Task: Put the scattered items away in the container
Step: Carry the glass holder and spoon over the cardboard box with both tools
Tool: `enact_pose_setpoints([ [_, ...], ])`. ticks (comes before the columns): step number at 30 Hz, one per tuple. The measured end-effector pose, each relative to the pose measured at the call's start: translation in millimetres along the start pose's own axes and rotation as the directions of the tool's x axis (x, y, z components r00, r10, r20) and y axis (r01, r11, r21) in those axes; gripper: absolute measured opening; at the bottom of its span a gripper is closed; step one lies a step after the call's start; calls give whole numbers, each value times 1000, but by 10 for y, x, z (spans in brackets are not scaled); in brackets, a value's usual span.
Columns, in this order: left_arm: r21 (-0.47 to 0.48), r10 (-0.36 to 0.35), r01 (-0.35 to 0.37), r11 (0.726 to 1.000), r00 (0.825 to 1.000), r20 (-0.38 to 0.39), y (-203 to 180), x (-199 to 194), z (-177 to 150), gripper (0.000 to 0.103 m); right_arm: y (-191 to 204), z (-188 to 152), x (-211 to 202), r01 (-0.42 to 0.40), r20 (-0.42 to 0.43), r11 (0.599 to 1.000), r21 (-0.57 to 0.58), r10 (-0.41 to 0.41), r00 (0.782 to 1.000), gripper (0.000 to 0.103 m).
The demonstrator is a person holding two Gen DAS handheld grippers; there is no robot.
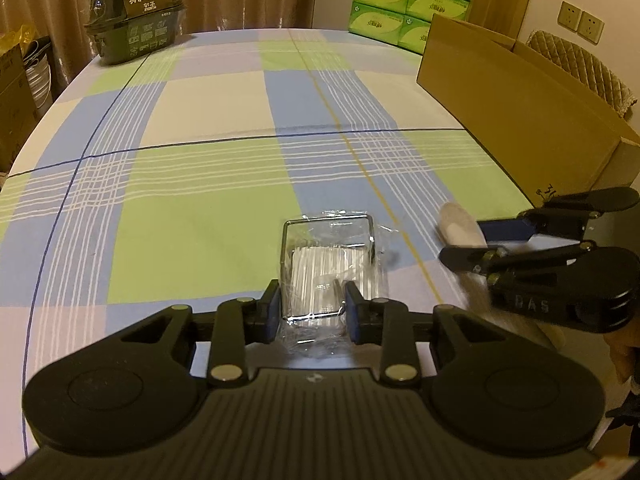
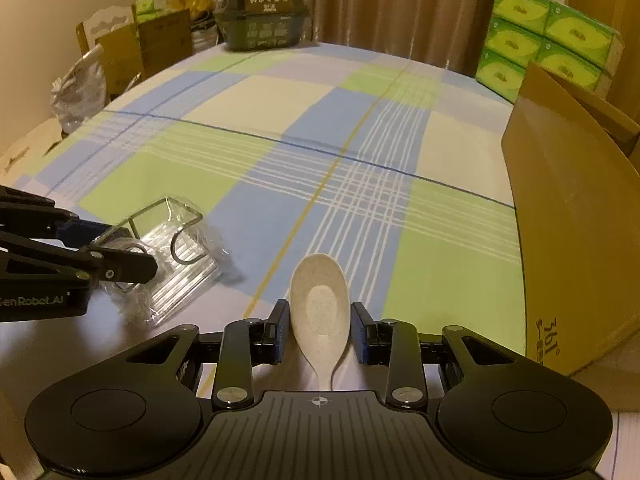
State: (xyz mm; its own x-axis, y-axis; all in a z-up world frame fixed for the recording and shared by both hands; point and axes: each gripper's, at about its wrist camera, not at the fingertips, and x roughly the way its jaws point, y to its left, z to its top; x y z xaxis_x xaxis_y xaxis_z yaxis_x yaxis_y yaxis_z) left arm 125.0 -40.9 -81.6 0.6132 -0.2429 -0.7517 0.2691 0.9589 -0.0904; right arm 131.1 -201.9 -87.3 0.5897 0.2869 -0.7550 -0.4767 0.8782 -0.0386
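Clear crinkly plastic wraps the wire-framed rack that sits between the left gripper fingers, and the blue pads press on both of its sides, so it's gripped, jaws only partway closed around it. Readable text first: "HONGLU" shows upside down on the dark green boxed item far ahead of that gripper and off to its left, "GenRobot.AI" is printed on the left gripper's body in the right wrist view, and the cardboard box to the right of the right gripper has a handwritten "361" low on its side. Green tissue packs are stacked far ahead, beyond the box.

The right gripper points forward over the plaid tablecloth with a speckled beige spoon between its pads, bowl forward. Both pads look right against the bowl's edges, jaws about halfway in. The two grippers sit side by side, near each other.
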Motion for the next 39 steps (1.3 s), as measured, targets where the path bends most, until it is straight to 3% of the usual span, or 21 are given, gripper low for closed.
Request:
enact_pose_setpoints([
  [23, -9, 20, -20, 1000, 999, 51, -141, -503, -26, 26, -1, 112, -767, 35, 125, 998, 51, -41, 991, 29],
  [39, 4, 19, -19, 1000, 994, 103, -387, -946, -42, 26, 5, 10, -1278, 55, 190, 996, 76, -69, 979, 29],
])
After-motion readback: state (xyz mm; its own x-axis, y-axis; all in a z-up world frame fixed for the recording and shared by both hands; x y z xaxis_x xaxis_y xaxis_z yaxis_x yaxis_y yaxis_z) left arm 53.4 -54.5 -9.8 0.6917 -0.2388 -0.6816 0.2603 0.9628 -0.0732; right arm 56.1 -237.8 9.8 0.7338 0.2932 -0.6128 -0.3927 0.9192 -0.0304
